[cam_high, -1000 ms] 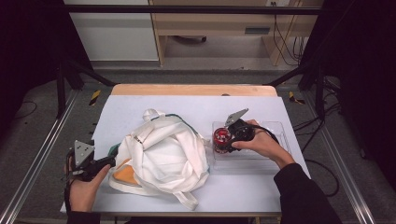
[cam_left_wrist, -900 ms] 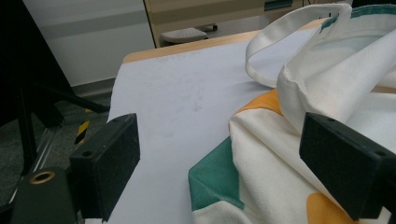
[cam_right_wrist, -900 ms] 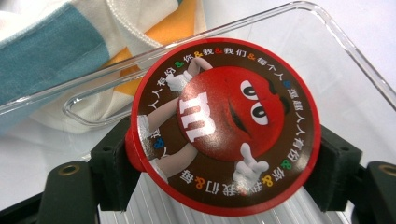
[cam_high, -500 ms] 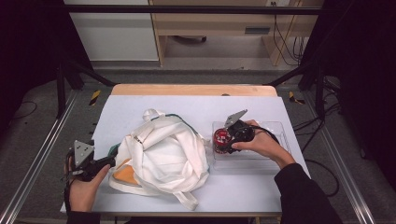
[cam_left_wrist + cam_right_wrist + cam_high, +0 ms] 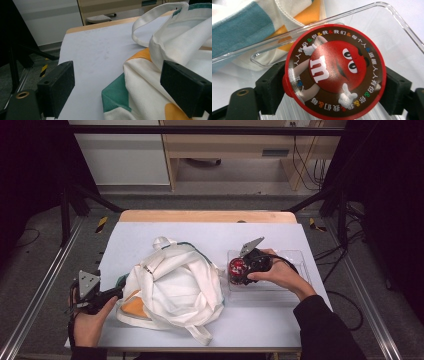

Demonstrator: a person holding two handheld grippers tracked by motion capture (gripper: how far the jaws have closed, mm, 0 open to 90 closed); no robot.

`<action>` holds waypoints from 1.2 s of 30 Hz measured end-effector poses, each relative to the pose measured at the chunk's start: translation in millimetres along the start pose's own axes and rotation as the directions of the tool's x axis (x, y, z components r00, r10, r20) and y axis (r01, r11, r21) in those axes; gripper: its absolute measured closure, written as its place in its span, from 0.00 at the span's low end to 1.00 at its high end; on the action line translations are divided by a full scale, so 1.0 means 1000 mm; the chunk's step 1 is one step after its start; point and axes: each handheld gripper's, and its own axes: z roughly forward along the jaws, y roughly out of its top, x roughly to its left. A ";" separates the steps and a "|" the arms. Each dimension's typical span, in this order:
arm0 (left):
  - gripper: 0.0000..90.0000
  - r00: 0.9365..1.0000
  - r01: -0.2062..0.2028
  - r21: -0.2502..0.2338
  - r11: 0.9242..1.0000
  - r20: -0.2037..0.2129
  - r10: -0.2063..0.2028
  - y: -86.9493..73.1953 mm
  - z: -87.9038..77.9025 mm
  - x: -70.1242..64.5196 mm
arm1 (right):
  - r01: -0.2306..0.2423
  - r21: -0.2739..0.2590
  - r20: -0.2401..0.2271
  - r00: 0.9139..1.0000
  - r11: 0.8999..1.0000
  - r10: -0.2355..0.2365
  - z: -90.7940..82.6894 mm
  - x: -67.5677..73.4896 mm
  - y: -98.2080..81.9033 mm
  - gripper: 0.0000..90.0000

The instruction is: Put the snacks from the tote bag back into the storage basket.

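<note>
**Red tub between the right jaws, over the clear tray**

Red plastic marks the tub (image 5: 334, 72), a round candy container with a brown lid and a red cartoon figure on top. In the right gripper view it sits between the two black jaws, one at each side of its body. The right gripper (image 5: 239, 271) has just been opening its jaws; they stand wide with the tub between them, and whether the pads press its sides I cannot tell. From the high view the tub is at the left end of the tray (image 5: 295, 257), a clear plastic one lying on the right half of the table (image 5: 210, 232), and the right hand (image 5: 280, 274) reaches over that tray.

Just left of the tray lies the bag (image 5: 175, 287), a crumpled white cloth tote with orange and green patches, its edge close against the tray's rim. The left gripper (image 5: 118, 293) lies at the bag's left edge, held in the left hand (image 5: 90, 320) near the table's front corner. Its jaws stand wide apart with nothing gripped; the bag's corner (image 5: 117, 97) lies between them, untouched by the pads.
</note>
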 end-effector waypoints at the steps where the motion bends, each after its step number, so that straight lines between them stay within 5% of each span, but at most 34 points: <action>1: 0.14 1.000 0.000 0.001 1.000 0.000 0.000 0.000 0.000 0.000 | -0.002 -0.005 0.000 1.000 1.000 0.002 -0.001 0.000 0.000 0.21; 15: 0.13 1.000 0.006 -0.001 1.000 -0.001 -0.006 0.000 0.000 0.001 | -0.013 -0.077 0.066 0.998 0.997 0.018 -0.030 0.006 0.001 0.12; 20: 0.13 1.000 0.009 -0.003 1.000 -0.002 -0.009 -0.001 -0.001 0.002 | -0.045 -0.185 0.117 0.991 0.982 0.067 -0.058 0.014 0.002 0.11; 26: 0.13 1.000 0.021 -0.006 1.000 -0.002 -0.021 -0.002 -0.001 0.004 | -0.076 -0.257 0.210 0.969 0.963 0.133 -0.086 0.037 0.002 0.11; 28: 0.13 1.000 0.025 -0.006 1.000 -0.001 -0.025 -0.003 -0.001 0.004 | -0.103 -0.281 0.257 0.950 0.954 0.178 -0.095 0.045 0.000 0.11; 36: 0.13 1.000 0.027 -0.002 1.000 0.003 -0.027 -0.004 -0.001 0.004 | -0.168 -0.354 0.309 0.908 0.920 0.284 -0.109 0.062 -0.022 0.10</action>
